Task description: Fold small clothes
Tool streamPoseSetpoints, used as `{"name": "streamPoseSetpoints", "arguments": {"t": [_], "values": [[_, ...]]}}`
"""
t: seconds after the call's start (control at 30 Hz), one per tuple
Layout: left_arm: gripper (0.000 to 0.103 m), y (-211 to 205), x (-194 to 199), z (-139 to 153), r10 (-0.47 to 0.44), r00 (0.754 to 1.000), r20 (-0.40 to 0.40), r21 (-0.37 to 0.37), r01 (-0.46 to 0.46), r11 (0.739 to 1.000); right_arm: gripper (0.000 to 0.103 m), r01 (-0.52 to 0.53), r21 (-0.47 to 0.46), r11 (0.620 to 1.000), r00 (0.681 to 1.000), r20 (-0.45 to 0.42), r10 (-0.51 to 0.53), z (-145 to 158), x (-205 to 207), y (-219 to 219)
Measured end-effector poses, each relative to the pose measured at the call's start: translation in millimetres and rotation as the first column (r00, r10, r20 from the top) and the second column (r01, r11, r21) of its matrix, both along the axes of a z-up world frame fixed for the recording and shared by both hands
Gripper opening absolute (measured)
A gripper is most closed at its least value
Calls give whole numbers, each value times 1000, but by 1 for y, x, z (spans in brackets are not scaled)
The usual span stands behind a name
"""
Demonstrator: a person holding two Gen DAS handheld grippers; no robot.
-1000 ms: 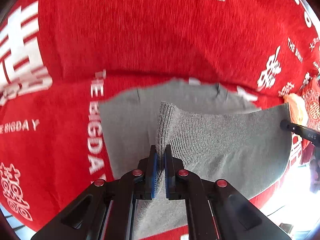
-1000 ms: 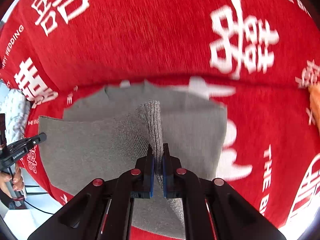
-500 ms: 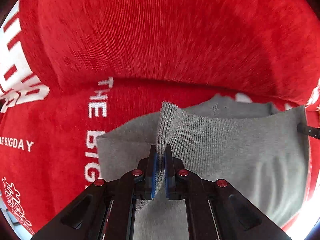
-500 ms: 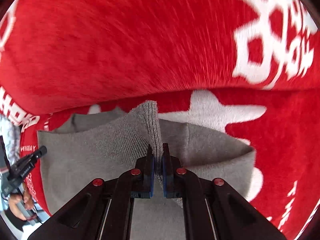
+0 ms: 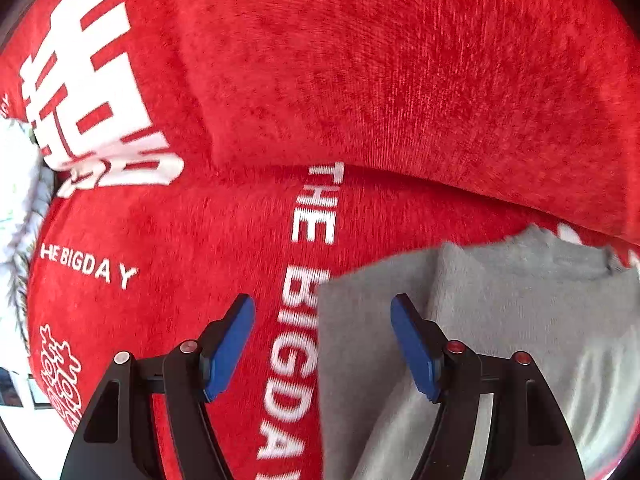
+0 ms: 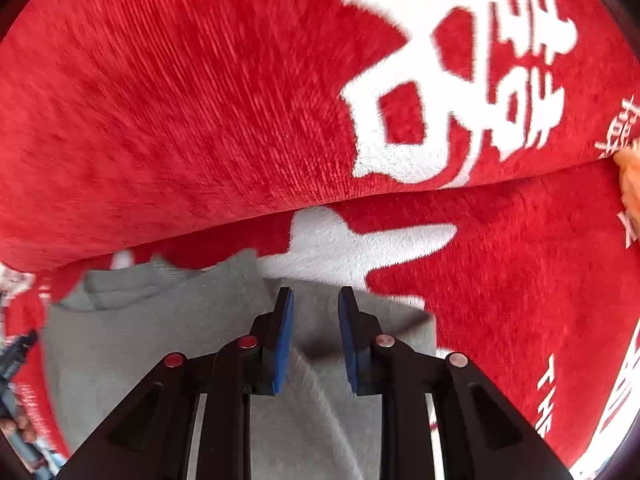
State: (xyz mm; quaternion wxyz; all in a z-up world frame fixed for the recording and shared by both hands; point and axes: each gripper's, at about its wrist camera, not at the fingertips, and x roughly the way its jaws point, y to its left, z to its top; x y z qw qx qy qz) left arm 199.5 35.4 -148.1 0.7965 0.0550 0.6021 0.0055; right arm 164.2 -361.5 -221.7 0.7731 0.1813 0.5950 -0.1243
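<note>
A grey knitted garment (image 5: 500, 320) lies folded on a red plush cover (image 5: 360, 80). In the left wrist view its left edge runs between the fingers of my left gripper (image 5: 322, 304), whose jaws are opening wide, pads clear of the cloth. In the right wrist view the grey garment (image 6: 160, 328) lies flat under my right gripper (image 6: 314, 296), whose jaws are opening with a narrow gap and nothing pinched between them. The left gripper's black tip (image 6: 18, 348) shows at the left edge of the right wrist view.
The red cover bears white lettering (image 5: 304, 320) and large white characters (image 6: 460, 80), with a raised fold (image 6: 280, 208) behind the garment. An orange object (image 6: 630, 184) peeks in at the far right. Something white and fluffy (image 5: 20, 200) lies at the far left.
Both grippers lowered the lifted grey edge onto the garment and let it go. Their jaws, shut on the cloth before, now stand apart, the left much wider than the right.
</note>
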Motion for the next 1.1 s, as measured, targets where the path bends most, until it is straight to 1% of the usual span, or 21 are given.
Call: {"name": "streamPoseSetpoints", "arguments": {"t": [0.07,0.13,0.23,0.33,0.37,0.4,0.47,0.5,0.57,0.63,0.67,0.73,0.8,0.83,0.87,0.9,0.93,0.97,1.0,1.03,1.1], "values": [[72,1,-14,9,-27,999,-27,-38,26,999,26,-20,83,996,1000,13,19,12,-17,5],[72,1,-29,10,-45,997,-56,-60,42,997,26,-70,117,991,998,15,68,21,-34,18],[72,-1,-61,6,-52,990,-131,-91,41,995,26,-148,190,971,988,-4,152,24,-72,51],[72,6,-89,-1,-32,981,-190,-106,11,994,26,-134,296,946,987,-42,153,19,-107,65],[72,10,-100,-3,-14,977,-214,-119,-12,993,28,-111,333,936,989,-56,137,14,-126,71],[72,13,-109,-4,0,974,-228,-130,-31,991,32,-62,376,925,991,-85,101,10,-146,71],[72,25,-124,-12,47,959,-281,-177,-100,979,53,22,405,914,992,-125,31,1,-174,62],[72,30,-132,-16,63,952,-299,-197,-127,972,55,96,408,908,989,-143,-40,0,-193,54],[72,34,-143,-23,83,941,-327,-203,-156,967,55,193,416,889,977,-162,-136,-7,-212,41],[72,34,-151,-29,84,937,-338,-198,-158,967,55,310,434,846,950,-185,-253,-14,-226,21],[72,34,-154,-31,84,936,-342,-203,-161,966,55,367,448,815,930,-193,-312,-20,-233,14],[72,33,-156,-35,86,934,-346,-210,-166,963,55,435,471,768,900,-210,-381,-31,-243,6],[71,31,-156,-36,84,941,-329,-222,-164,961,55,482,490,726,874,-222,-431,-40,-247,-5],[62,30,-155,-35,81,948,-309,-220,-154,963,53,496,495,714,866,-225,-446,-43,-246,-7],[50,28,-156,-35,68,954,-293,-221,-137,966,25,502,492,711,862,-226,-453,-44,-244,-10],[29,25,-157,-34,46,955,-293,-238,-120,964,8,489,486,725,871,-224,-437,-44,-239,-8],[21,22,-156,-33,31,955,-294,-252,-108,962,10,469,473,746,883,-220,-415,-41,-234,-8],[19,18,-157,-29,17,959,-282,-238,-87,967,10,426,439,791,905,-199,-377,-29,-228,-8],[13,14,-159,-26,-7,964,-266,-222,-54,973,9,373,399,838,928,-177,-328,-20,-222,-5],[13,10,-162,-24,-26,967,-255,-211,-30,977,9,341,371,864,940,-164,-300,-14,-217,0],[13,10,-170,-27,-37,966,-255,-202,-16,979,9,318,358,878,947,-163,-277,-14,-217,-2]]}}
